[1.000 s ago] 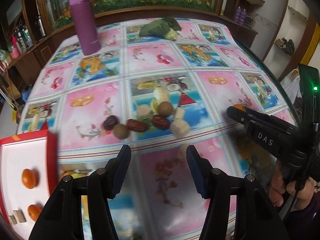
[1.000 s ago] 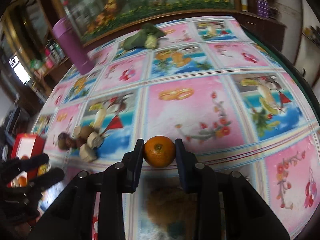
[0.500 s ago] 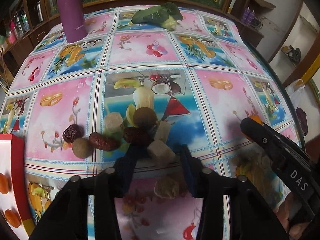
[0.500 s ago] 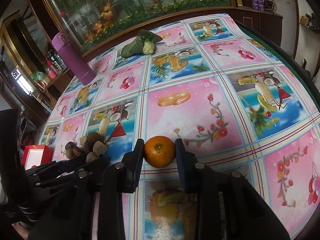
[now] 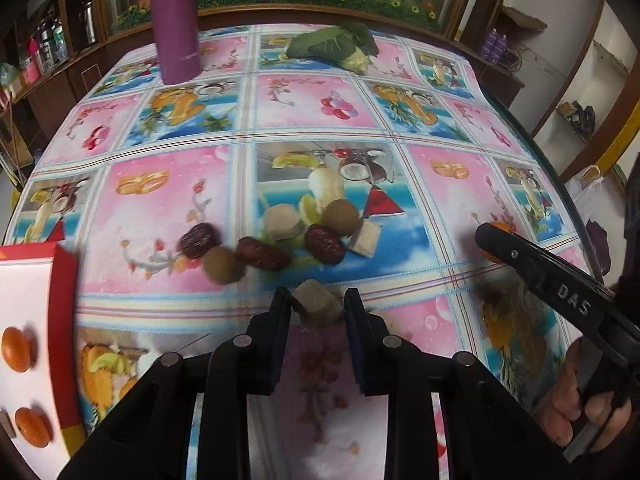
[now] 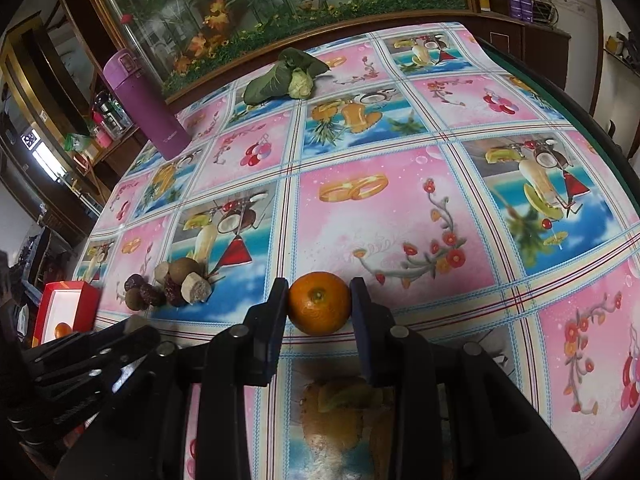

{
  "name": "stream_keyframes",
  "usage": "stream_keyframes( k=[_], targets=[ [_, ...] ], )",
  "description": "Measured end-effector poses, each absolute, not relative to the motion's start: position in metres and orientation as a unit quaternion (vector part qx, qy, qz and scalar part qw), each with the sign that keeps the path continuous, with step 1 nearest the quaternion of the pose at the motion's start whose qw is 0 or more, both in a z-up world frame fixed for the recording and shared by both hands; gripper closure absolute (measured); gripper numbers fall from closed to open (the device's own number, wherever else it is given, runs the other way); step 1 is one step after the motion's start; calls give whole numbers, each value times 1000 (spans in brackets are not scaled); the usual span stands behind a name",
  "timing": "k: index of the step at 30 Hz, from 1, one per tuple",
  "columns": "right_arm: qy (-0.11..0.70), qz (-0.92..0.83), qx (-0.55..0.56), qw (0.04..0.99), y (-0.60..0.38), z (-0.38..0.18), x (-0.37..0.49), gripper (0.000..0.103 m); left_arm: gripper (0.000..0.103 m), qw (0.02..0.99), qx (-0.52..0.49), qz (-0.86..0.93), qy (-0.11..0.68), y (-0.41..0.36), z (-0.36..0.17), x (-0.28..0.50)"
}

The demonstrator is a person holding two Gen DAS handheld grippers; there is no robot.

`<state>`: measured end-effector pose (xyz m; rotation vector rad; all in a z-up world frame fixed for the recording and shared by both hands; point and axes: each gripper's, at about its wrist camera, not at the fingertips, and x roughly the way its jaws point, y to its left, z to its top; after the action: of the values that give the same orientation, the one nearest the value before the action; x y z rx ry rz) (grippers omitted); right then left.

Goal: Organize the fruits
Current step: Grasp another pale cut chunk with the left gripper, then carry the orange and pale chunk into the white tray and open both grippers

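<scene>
My left gripper (image 5: pixel 317 305) is shut on a pale tan chunk (image 5: pixel 317 307), held just off the tablecloth near the table's front. Beyond it lies a cluster: red dates (image 5: pixel 325 240), round brown fruits (image 5: pixel 340 218) and more pale chunks (image 5: pixel 283 222). A red-rimmed white box (image 5: pixel 28 296) at the left edge holds small oranges (image 5: pixel 16 349). My right gripper (image 6: pixel 319 300) is shut on an orange (image 6: pixel 319 303). In the left wrist view, the right gripper (image 5: pixel 490 238) comes in from the right. The cluster (image 6: pixel 172 284) and box (image 6: pixel 66 312) appear at left in the right wrist view.
A tall purple flask (image 5: pixel 174 20) stands at the back left. A leafy green vegetable (image 5: pixel 332 46) lies at the back middle. A person's hand (image 5: pixel 576 400) grips the right tool's handle at lower right. The fruit-print tablecloth (image 5: pixel 400 92) covers the round table.
My left gripper moved forward to the cluster, went from open to shut on a pale chunk and drew it toward me. The right gripper kept hold of the orange, barely moving.
</scene>
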<state>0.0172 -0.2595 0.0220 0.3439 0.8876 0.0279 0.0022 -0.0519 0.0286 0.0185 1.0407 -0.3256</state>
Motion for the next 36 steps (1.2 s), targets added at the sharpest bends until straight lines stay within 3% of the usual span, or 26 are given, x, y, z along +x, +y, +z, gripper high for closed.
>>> stream_keyframes(
  k=[36],
  targets=[
    [347, -56, 146, 925, -255, 35, 2, 70, 76, 904, -77, -69, 415, 116, 69, -97]
  ],
)
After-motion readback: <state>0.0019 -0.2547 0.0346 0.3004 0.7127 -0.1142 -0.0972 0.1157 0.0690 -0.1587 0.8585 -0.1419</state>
